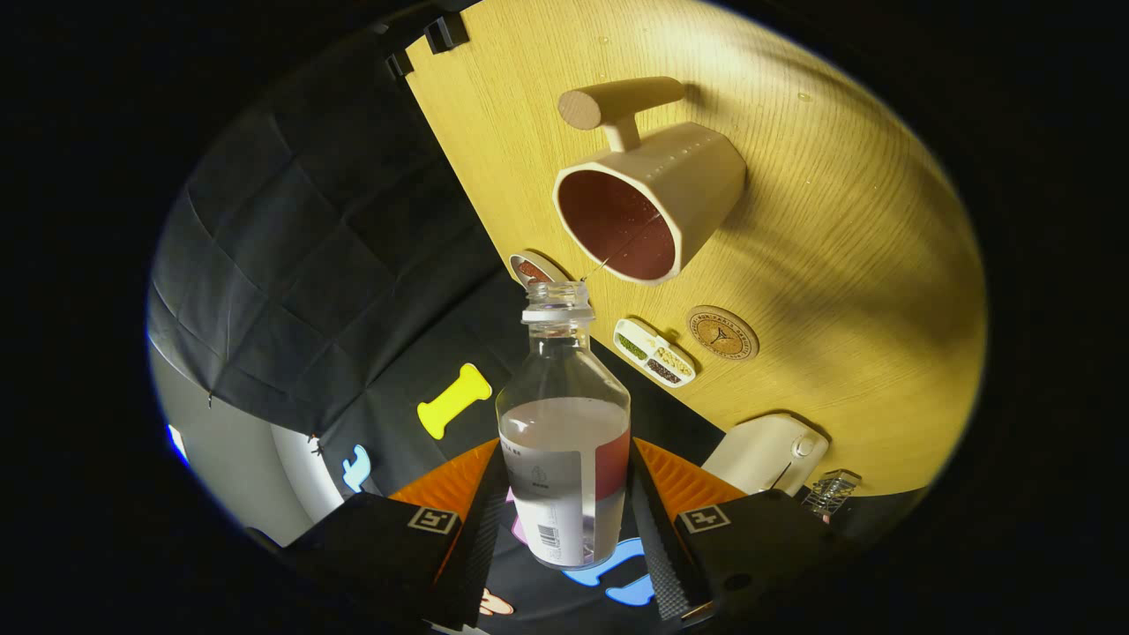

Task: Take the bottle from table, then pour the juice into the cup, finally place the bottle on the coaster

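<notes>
- Two of the three steps look under way or done: the bottle (564,423) is off the table (847,265), and a thin thread of juice runs from its open mouth into the cup (648,207).
- The gripper (564,520) is clamped on the bottle, one finger pressing each side of its lower body, with the bottle tipped toward the cup.
- Reddish juice already lines the cup's inside, and the bottle holds some yet, so I judge the pouring midway.
- Left to do: set the bottle on the round coaster (722,332), lying bare just beside the cup, near a small divided dish (654,353).
- Bottle label and coaster emblem are too small to read.
</notes>
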Motion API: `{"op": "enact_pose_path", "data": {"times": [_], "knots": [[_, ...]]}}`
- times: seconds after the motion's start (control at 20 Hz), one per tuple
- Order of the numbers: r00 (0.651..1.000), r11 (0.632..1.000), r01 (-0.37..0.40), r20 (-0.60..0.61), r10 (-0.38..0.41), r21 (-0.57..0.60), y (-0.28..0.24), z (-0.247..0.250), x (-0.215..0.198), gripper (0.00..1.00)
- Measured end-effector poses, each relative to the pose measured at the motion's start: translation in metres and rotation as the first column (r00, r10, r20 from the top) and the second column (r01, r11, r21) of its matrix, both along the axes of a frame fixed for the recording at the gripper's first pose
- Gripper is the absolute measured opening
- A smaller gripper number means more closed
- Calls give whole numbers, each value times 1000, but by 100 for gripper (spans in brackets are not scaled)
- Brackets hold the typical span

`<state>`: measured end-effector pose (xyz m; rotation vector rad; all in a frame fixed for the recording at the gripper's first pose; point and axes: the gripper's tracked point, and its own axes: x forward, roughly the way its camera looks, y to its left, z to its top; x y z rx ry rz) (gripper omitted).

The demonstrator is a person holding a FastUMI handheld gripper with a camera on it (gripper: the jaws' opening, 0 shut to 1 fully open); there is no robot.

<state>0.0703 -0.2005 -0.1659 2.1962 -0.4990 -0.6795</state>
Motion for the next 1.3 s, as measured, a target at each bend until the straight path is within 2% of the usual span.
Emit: {"op": "enact_pose_path", "data": {"times": [0.2, 0.45, 0.55, 0.7, 0.8, 0.85, 0.9, 1.0, 1.1, 1.15, 1.2, 1.3], "knots": [[998, 998, -50, -36, 49, -35, 8, -10, 4, 75], [980, 975, -168, -129, 150, -143, 27, -31, 3, 75], [962, 944, -236, -195, 193, -229, 35, -36, 3, 75], [906, 851, -385, -320, 276, -358, 57, -44, 7, 75], [862, 759, -477, -403, 306, -444, 72, -45, 10, 75], [839, 700, -518, -450, 305, -491, 77, -45, 11, 75], [812, 635, -560, -502, 296, -532, 83, -42, 11, 75], [759, 479, -636, -604, 243, -606, 90, -31, 11, 75], [704, 296, -700, -698, 133, -650, 89, -11, 13, 75], [670, 200, -733, -741, 41, -651, 86, -3, 15, 75], [639, 122, -758, -767, -55, -641, 80, 7, 10, 75], [604, -21, -786, -761, -239, -617, 65, 34, 3, 75]]}}
